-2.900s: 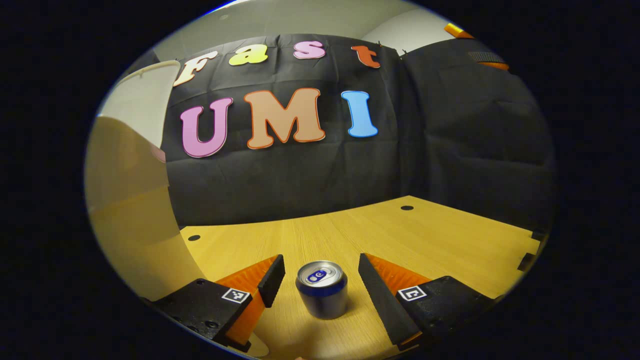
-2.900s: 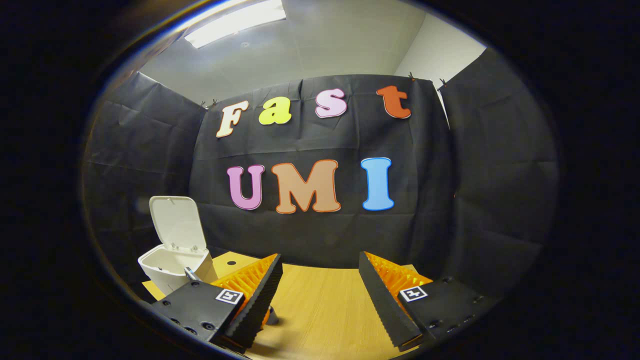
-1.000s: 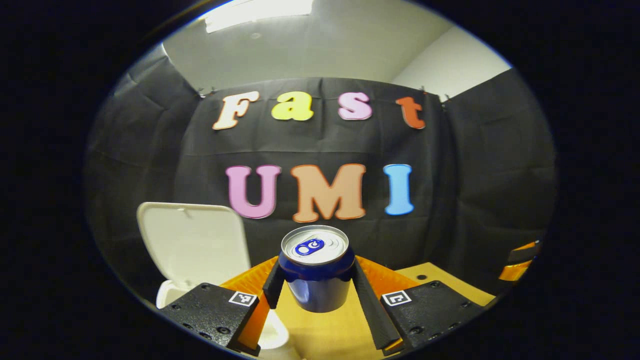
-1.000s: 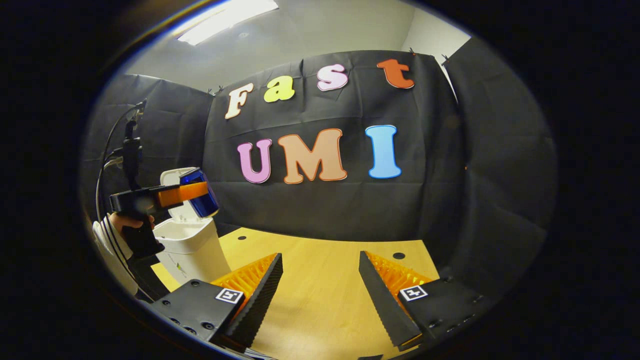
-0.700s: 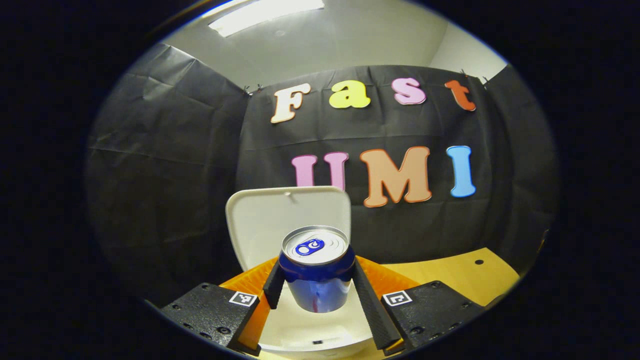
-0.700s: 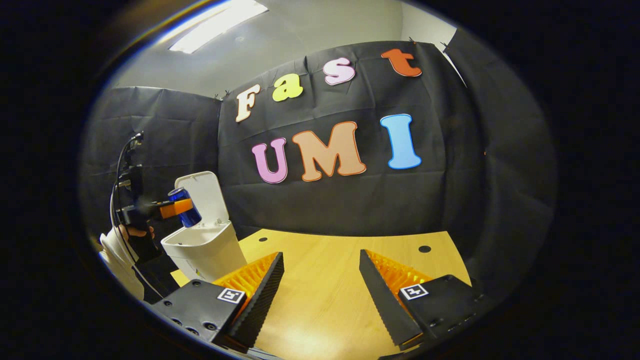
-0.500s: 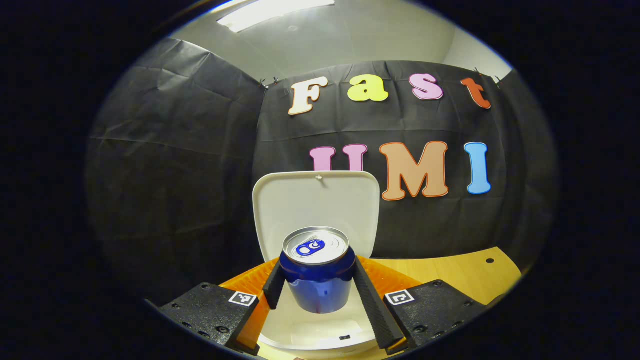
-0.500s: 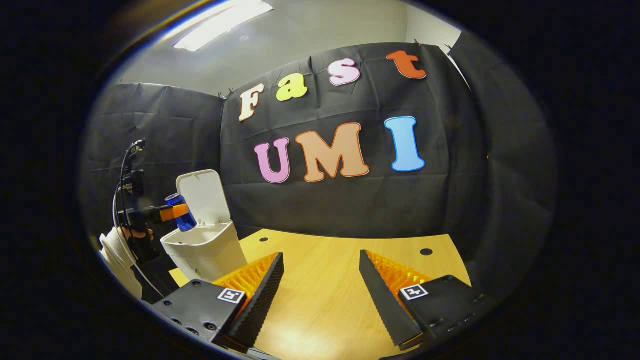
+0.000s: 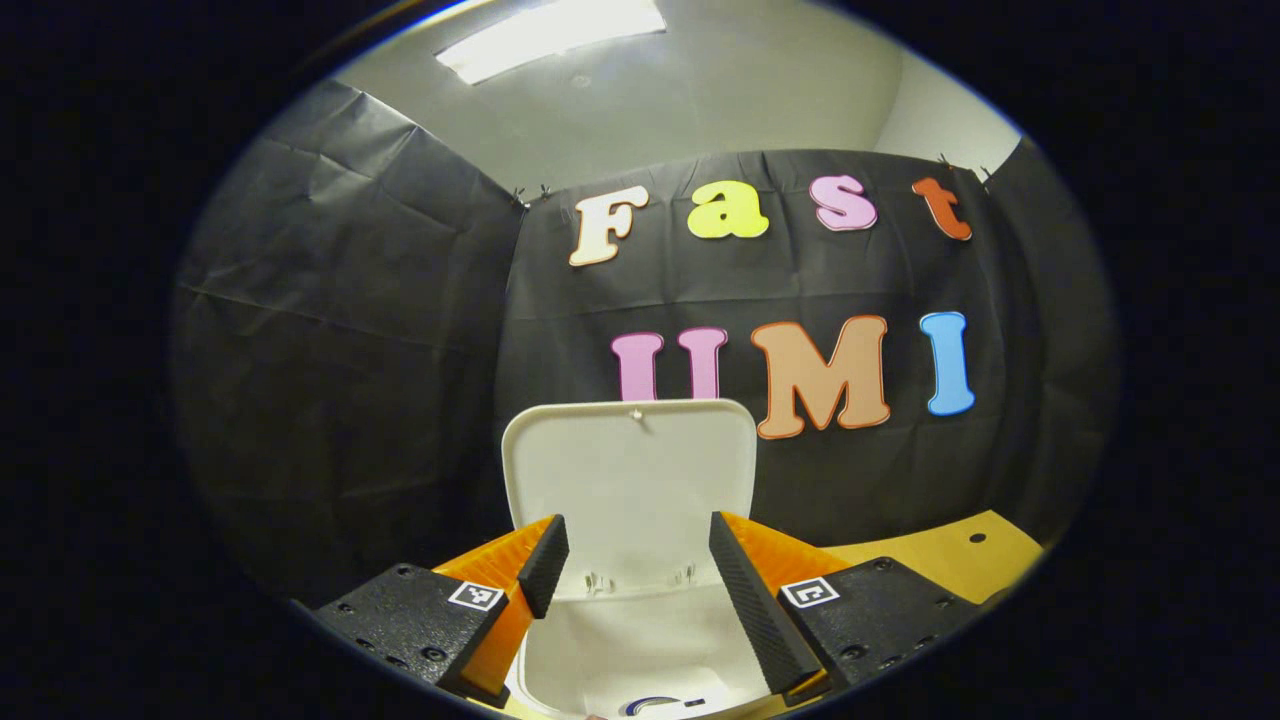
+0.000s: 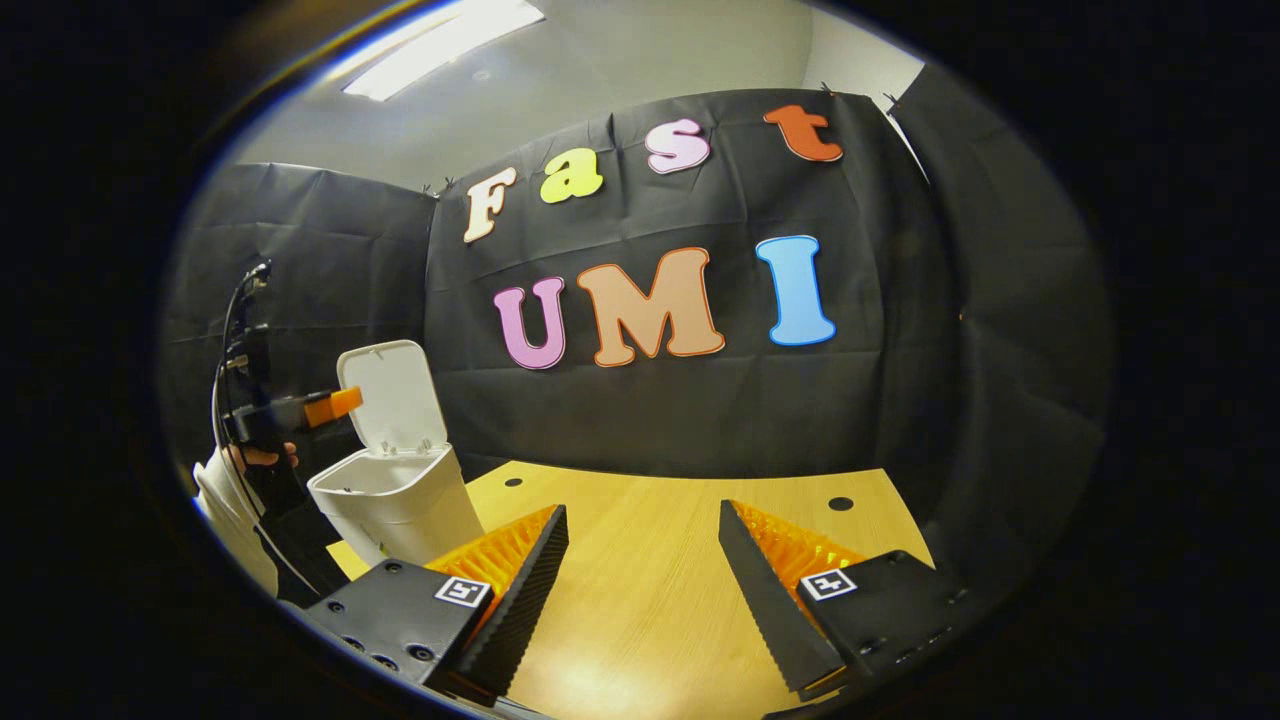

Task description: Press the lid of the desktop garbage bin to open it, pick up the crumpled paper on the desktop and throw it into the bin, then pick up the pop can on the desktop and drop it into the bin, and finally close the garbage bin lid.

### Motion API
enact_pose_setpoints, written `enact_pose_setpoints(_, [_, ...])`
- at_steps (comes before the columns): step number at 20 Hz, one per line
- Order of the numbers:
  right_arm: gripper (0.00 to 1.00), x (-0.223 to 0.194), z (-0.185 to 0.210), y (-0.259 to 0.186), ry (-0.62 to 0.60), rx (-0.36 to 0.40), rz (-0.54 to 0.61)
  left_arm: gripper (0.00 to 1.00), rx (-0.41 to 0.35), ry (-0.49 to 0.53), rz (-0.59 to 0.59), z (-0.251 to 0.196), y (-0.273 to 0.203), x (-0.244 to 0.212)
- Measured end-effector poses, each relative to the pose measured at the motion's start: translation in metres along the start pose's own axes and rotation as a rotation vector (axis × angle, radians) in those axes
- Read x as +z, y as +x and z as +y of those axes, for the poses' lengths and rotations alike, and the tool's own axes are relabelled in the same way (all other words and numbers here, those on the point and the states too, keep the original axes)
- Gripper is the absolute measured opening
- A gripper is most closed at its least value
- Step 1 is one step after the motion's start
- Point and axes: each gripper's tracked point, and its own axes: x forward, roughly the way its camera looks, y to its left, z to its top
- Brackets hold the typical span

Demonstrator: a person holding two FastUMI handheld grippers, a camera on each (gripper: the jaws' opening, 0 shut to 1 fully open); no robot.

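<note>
Left gripper view: the left tongs (image 9: 628, 555) hang spread wide above the white bin (image 9: 640, 650), gripping nothing, lid (image 9: 630, 480) standing upright behind. A sliver of the pop can (image 9: 650, 707) lies down inside the bin. Right gripper view: the right tongs (image 10: 642, 560) gape empty over the desk (image 10: 650, 590), well apart from the bin (image 10: 395, 500).

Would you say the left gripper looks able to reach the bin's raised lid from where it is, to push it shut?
Probably yes: the left gripper hangs open over the bin, with the upright lid straight ahead and nothing between them.
</note>
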Motion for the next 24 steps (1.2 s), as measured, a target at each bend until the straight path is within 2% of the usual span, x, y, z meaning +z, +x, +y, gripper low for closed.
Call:
enact_pose_setpoints(2, [0.96,-0.004,0.004,0.001,0.000,0.002,0.010,0.88,-0.012,-0.021,-0.039,0.001,0.004,0.021])
enact_pose_setpoints(6, [0.96,-0.011,0.011,0.005,0.001,0.018,0.032,0.86,-0.014,-0.055,-0.106,0.010,0.022,0.068])
enact_pose_setpoints(10, [0.96,-0.019,0.012,0.005,-0.010,0.023,0.050,0.87,-0.027,-0.029,-0.090,0.015,0.057,0.089])
enact_pose_setpoints(13, [0.96,-0.025,0.005,0.002,-0.008,0.010,0.066,0.87,-0.009,0.052,-0.042,0.023,0.081,0.086])
enact_pose_setpoints(16, [0.96,-0.026,-0.003,-0.001,0.001,-0.010,0.070,0.87,-0.010,0.081,0.020,0.019,0.099,0.071])
enact_pose_setpoints(21, [0.96,-0.024,-0.017,-0.009,0.008,-0.044,0.065,0.88,0.000,0.048,0.083,0.017,0.108,0.045])
enact_pose_setpoints(24, [0.96,-0.021,-0.018,-0.013,0.002,-0.052,0.058,0.89,0.007,-0.001,0.052,0.017,0.102,0.050])
